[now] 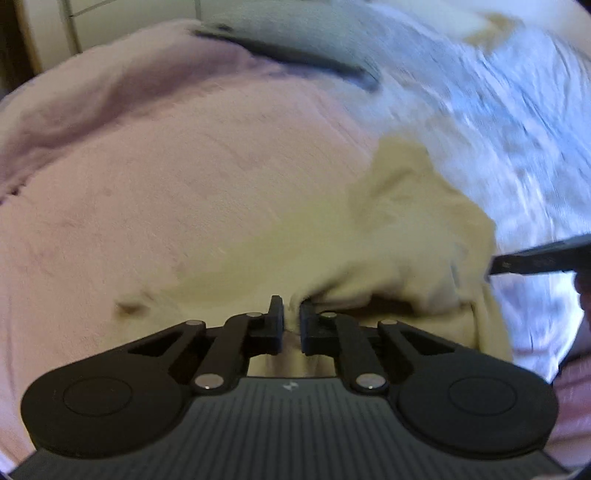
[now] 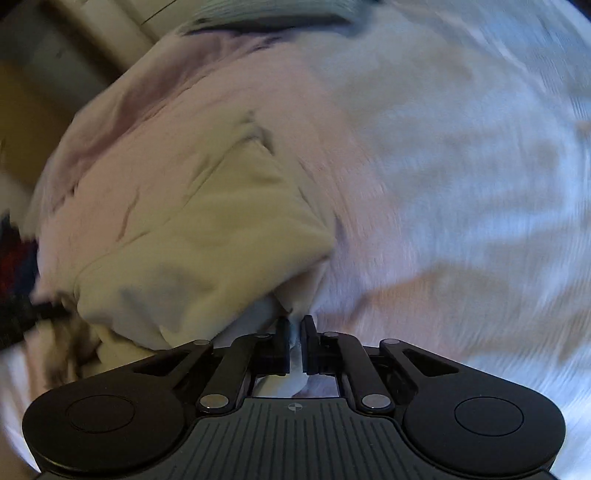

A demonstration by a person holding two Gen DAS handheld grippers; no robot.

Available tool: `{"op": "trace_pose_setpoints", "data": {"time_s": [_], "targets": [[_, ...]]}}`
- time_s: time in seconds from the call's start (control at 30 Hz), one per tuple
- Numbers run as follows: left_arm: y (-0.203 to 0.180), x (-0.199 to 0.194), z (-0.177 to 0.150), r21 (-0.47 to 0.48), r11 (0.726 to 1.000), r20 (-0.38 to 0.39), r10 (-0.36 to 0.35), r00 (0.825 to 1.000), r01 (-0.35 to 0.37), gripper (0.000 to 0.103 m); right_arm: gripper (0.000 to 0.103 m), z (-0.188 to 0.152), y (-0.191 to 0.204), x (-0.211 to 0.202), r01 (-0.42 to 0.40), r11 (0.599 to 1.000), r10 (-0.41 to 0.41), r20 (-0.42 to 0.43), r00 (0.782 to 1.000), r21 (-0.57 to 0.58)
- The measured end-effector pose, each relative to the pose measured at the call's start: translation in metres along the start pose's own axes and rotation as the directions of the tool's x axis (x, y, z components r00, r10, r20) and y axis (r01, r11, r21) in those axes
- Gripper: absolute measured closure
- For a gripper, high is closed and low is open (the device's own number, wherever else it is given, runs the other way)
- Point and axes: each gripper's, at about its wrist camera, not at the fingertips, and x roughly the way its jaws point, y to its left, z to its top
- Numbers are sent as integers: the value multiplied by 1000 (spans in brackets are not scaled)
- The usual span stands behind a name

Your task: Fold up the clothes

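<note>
A cream garment (image 1: 388,236) lies crumpled on a pink fleece blanket (image 1: 166,184). My left gripper (image 1: 291,314) is shut on a pinch of the garment's near edge. In the right wrist view the same cream garment (image 2: 207,243) bunches to the left, and my right gripper (image 2: 294,332) is shut on a fold of its pale cloth. A dark part of the right gripper (image 1: 543,260) pokes in at the right edge of the left wrist view, beside the garment. Both views are blurred.
A pale blue-white sheet (image 1: 498,122) covers the bed to the right of the blanket. A grey pillow or folded cloth (image 1: 295,40) lies at the far end. A pale wall (image 1: 110,22) stands behind, and dark coloured items (image 2: 14,258) sit at the left.
</note>
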Motion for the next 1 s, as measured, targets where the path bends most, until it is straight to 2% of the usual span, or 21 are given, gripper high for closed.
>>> {"op": "trace_pose_setpoints", "data": {"time_s": [0.17,0.27,0.33,0.4,0.43,0.47,0.53,0.57,0.6,0.63,0.67,0.7,0.8,0.9,1.0], "targets": [[79,-17,59,-9,996,84,95,992,-94,96,101,66,13,-39,8,990,11,136,991,-138],[133,-17,104,-1,990,115,142,983,-143,96,103,119,28,-56,28,959,37,220,975,-283],[170,-9,138,0,986,135,166,977,-167,96,103,159,38,-56,87,920,30,289,957,-383],[211,8,170,-57,979,139,202,970,-195,91,103,200,46,-50,193,877,-14,378,926,-440],[228,17,183,-99,972,141,228,963,-215,90,103,221,47,-43,243,864,-46,412,910,-440],[243,25,191,-138,961,139,258,956,-239,86,103,240,46,-32,268,868,-79,418,905,-417],[266,39,198,-212,934,123,317,940,-287,83,103,275,44,-9,288,886,-131,398,908,-364],[269,44,193,-244,934,116,297,948,-262,79,103,284,44,1,266,901,-129,374,919,-343],[273,49,188,-277,931,109,276,955,-237,70,96,288,44,10,220,920,-104,340,935,-323],[273,55,175,-311,927,74,245,967,-211,67,89,285,44,19,170,937,-74,302,951,-305],[274,61,163,-346,920,39,212,976,-186,67,66,277,43,28,117,950,-40,260,965,-288],[269,67,146,-360,916,-5,191,982,-180,68,48,267,43,37,87,957,-24,224,974,-276],[248,76,97,-386,904,-127,146,981,-184,68,47,223,45,66,66,960,-36,113,993,-272],[221,71,58,-439,884,-191,87,978,-164,68,47,180,49,89,57,971,-59,-1,998,-234],[195,60,28,-531,836,-232,15,973,-140,68,47,142,59,89,52,983,-65,-69,995,-178]]}}
